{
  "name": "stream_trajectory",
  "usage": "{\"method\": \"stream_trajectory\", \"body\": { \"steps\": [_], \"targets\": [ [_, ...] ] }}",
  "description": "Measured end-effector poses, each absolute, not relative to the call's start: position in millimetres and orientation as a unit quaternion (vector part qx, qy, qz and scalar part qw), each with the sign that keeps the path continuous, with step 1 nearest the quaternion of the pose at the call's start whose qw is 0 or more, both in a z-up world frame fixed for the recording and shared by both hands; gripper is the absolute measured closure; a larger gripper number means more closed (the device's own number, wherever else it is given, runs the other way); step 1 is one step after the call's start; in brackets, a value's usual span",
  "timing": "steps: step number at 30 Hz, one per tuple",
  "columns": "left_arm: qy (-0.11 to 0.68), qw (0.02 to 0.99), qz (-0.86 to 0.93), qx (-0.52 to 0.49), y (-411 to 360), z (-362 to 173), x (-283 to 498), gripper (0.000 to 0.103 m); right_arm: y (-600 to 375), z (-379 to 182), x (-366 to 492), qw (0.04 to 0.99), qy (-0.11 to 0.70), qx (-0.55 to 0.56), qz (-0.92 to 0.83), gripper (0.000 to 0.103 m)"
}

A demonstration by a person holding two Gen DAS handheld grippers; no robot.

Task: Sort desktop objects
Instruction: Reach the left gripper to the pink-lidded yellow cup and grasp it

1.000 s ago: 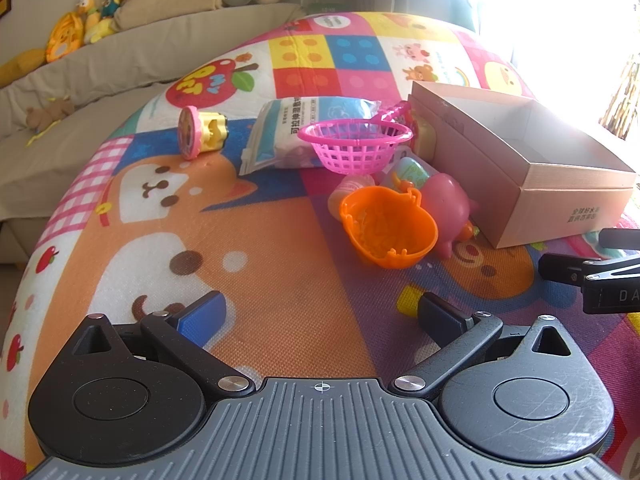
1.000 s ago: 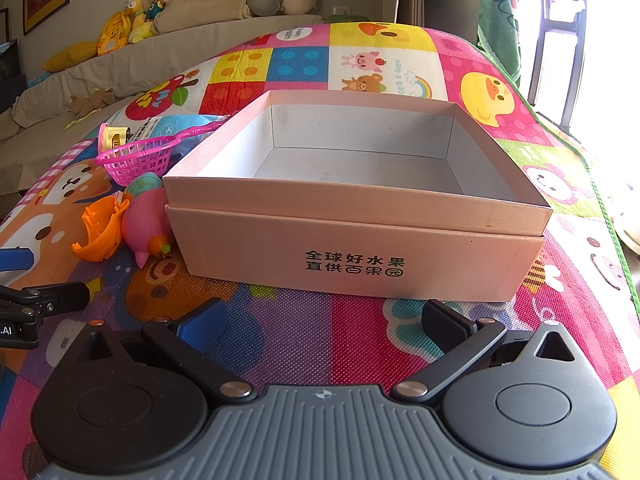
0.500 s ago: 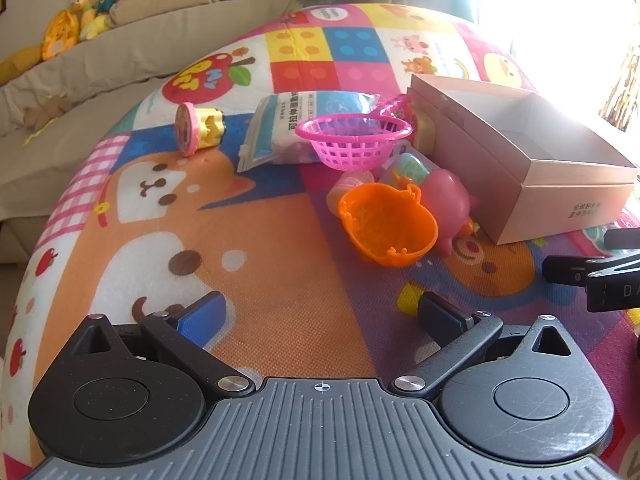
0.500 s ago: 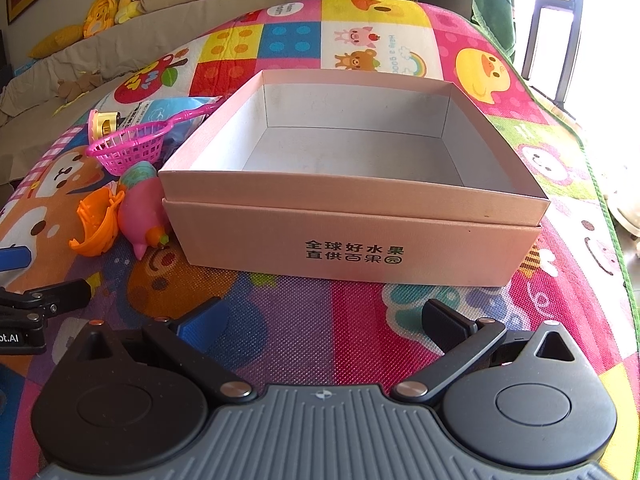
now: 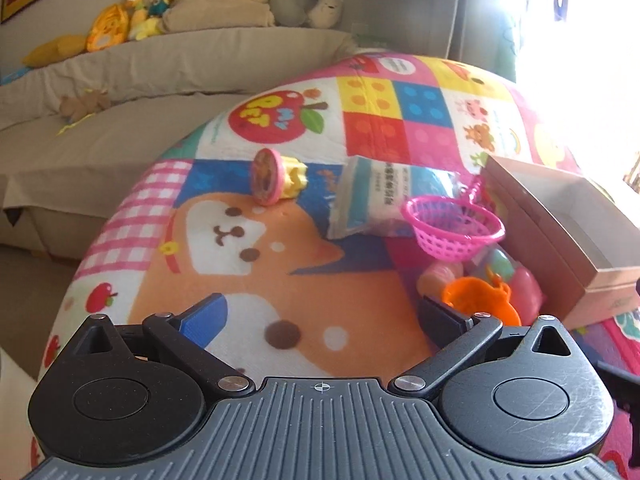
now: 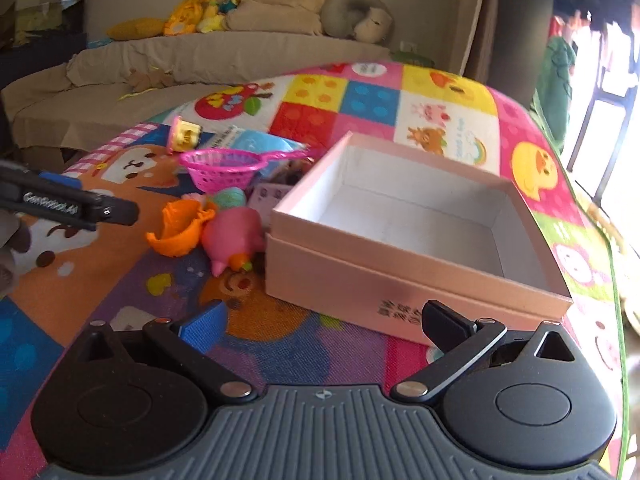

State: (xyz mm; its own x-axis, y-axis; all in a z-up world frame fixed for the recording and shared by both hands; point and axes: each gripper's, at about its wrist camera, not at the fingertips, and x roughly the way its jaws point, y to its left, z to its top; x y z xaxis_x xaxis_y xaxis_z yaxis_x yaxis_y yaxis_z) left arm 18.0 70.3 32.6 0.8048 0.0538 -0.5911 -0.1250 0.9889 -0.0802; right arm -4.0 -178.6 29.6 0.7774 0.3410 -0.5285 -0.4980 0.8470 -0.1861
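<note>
Nothing has been sorted yet: the pink box (image 6: 416, 216) on the play mat (image 5: 248, 280) is seen empty. Toys are heaped just beside its left wall: a pink basket (image 5: 454, 232), an orange cup (image 5: 480, 300), a pink pig (image 6: 236, 240), with a wipes pack (image 5: 376, 200) behind. A yellow stamp (image 5: 278, 176) lies apart, toward the mat's far left edge. The left gripper (image 5: 320, 316) and right gripper (image 6: 324, 320) are held wide open, empty. A sofa (image 5: 160, 80) is seen beyond.

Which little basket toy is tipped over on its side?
The orange basket, lying sideways against the pink pig toy. The pink basket behind it sits upright, opening upward.
</note>
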Motion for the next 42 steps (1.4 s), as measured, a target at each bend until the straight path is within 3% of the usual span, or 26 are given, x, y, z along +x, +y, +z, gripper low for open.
{"method": "stream_trajectory", "body": {
  "steps": [3,8,10,12,13,21,25,34,39,42],
  "targets": [
    [0.296,0.95,0.061,-0.073,87,39,21,0.0,-143,40,-9,0.916,0.227,-0.183,0.274,0.009],
    [0.294,0.95,0.074,-0.072,101,40,26,0.0,-94,29,25,0.899,0.284,-0.189,0.275,0.042],
    [0.298,0.949,0.074,-0.071,103,36,27,0.0,-90,26,31,0.907,0.281,-0.176,0.261,0.044],
    [0.297,0.95,0.072,-0.068,103,35,30,0.0,-93,28,32,0.91,0.277,-0.16,0.264,0.055],
    [0.294,0.951,0.071,-0.065,103,35,33,0.0,-96,31,30,0.906,0.279,-0.154,0.278,0.069],
    [0.279,0.957,0.069,-0.046,104,35,72,0.0,-148,33,8,0.884,0.314,-0.133,0.32,0.069],
    [0.273,0.957,0.087,-0.039,108,35,107,0.0,-182,36,0,0.904,0.299,-0.115,0.284,0.041],
    [0.308,0.937,0.119,-0.112,125,23,177,0.002,-210,32,-9,0.923,0.278,-0.09,0.25,0.029],
    [0.341,0.928,0.126,-0.082,117,14,194,0.035,-220,24,-3,0.928,0.288,-0.06,0.227,0.027],
    [0.344,0.928,0.125,-0.071,116,12,190,0.04,-225,20,-1,0.93,0.292,-0.045,0.22,0.027]
  ]
}}
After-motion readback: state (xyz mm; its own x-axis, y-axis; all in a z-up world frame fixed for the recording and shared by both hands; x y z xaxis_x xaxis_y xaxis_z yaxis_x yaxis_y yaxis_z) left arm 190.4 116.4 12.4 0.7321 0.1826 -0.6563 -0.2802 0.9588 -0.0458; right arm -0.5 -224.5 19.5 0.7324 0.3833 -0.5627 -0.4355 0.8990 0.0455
